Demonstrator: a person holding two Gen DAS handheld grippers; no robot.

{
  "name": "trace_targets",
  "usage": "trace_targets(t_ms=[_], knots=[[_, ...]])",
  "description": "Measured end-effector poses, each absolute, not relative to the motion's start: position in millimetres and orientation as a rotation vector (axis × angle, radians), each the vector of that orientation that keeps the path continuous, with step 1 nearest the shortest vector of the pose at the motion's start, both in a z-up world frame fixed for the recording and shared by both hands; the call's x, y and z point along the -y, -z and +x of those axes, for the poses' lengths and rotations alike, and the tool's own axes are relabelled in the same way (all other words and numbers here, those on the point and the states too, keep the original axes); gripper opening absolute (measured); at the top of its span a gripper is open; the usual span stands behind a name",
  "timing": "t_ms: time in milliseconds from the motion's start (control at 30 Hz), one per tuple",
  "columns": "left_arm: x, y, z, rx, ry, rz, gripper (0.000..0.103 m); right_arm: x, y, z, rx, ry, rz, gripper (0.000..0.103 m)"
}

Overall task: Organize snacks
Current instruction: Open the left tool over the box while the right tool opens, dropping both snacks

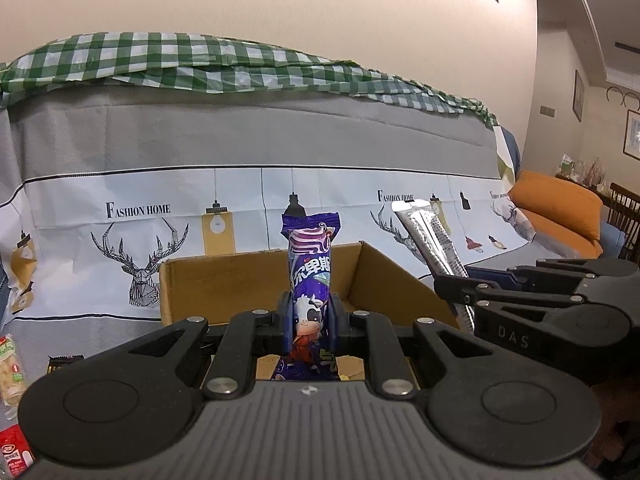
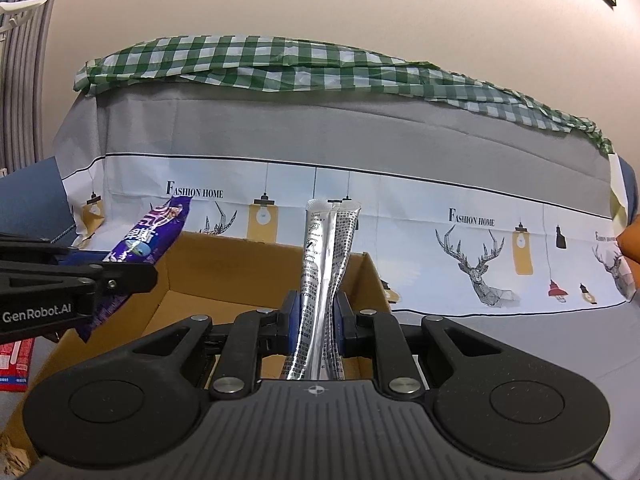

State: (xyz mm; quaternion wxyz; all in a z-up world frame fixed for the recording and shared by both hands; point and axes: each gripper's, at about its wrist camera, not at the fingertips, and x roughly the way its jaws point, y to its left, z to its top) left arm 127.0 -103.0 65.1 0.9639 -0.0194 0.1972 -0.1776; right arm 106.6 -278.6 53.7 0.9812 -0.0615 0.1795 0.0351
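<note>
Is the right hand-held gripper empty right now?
No, the right hand-held gripper is shut on a pair of silver foil stick packets, held upright above the open brown cardboard box.

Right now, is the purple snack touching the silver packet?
Apart. In the left wrist view the purple snack, clamped in the left gripper, stands clear of the silver packet held by the right gripper, with box wall showing between them.

Both tools, left (image 1: 311,320) and right (image 2: 316,320), look matte black with silver rivets and seemingly blue pads.
</note>
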Motion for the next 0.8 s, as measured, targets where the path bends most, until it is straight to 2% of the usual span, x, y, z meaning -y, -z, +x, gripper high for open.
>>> trace_targets(t_ms=[133,200,233,267,333,533,700,800], knots=[[102.1,-67.0,126.1,-0.396,0.396,-0.059,0.019,278.9,-53.9,106.3,-0.358,-0.064,-0.117,0.02],[102.9,-67.1,125.5,-0.398,0.42,-0.061,0.037,280.9,-53.8,107.2,-0.364,-0.06,-0.102,0.027],[103.2,-67.1,124.3,-0.392,0.415,-0.056,0.055,281.8,-53.6,107.7,-0.366,-0.056,-0.092,0.037],[102.9,-67.1,123.2,-0.383,0.411,-0.052,0.06,282.6,-53.5,107.8,-0.367,-0.045,-0.089,0.05],[101.3,-67.1,122.8,-0.38,0.406,-0.051,0.06,284.5,-54.2,107.0,-0.357,-0.024,-0.078,0.059],[90.1,-65.2,125.1,-0.38,0.389,-0.104,0.073,288.0,-54.7,106.5,-0.349,0.002,-0.051,0.059],[84.8,-65.6,117.9,-0.339,0.395,-0.11,0.073,284.6,-55.1,102.9,-0.322,-0.005,-0.057,0.057],[78.6,-67.1,111.9,-0.329,0.373,-0.096,0.073,282.4,-54.7,101.8,-0.321,-0.014,-0.04,0.045]])
